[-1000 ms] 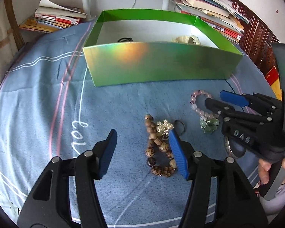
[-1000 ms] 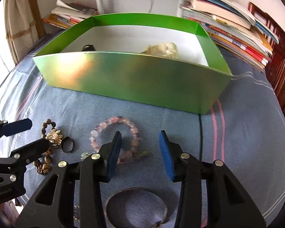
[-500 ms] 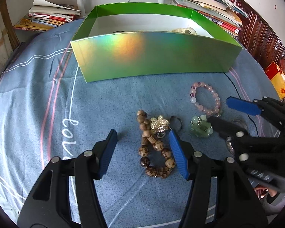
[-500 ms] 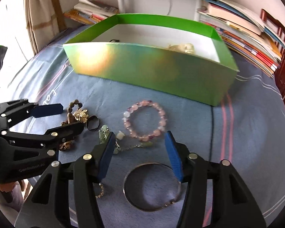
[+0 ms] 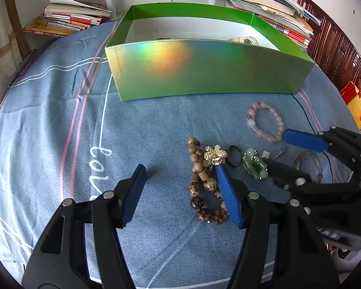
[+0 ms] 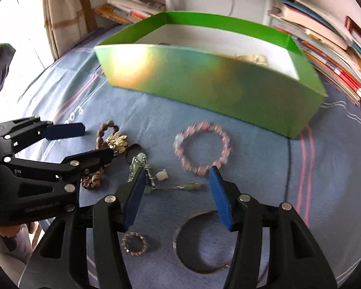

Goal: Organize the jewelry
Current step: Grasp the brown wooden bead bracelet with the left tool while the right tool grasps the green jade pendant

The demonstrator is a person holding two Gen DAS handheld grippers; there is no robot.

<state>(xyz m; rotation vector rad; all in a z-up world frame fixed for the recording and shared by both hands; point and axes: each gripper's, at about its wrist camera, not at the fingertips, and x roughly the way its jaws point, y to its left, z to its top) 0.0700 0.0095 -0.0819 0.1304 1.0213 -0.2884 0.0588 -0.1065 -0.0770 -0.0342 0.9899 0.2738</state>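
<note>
The green pendant chain (image 6: 156,183) lies on the blue cloth (image 5: 60,125) between the half-open, empty fingers of the right gripper (image 6: 178,180), which have just been opening, its length running across them; the left gripper (image 5: 180,175) hangs open and empty beside the wooden bead bracelet (image 5: 199,183); the green box (image 5: 204,72) and book stacks (image 5: 69,19) stand behind.

Two close wrist fisheyes angled steeply down, both facing the green box (image 5: 204,72), sharing the pink bracelet (image 6: 202,149)
</note>
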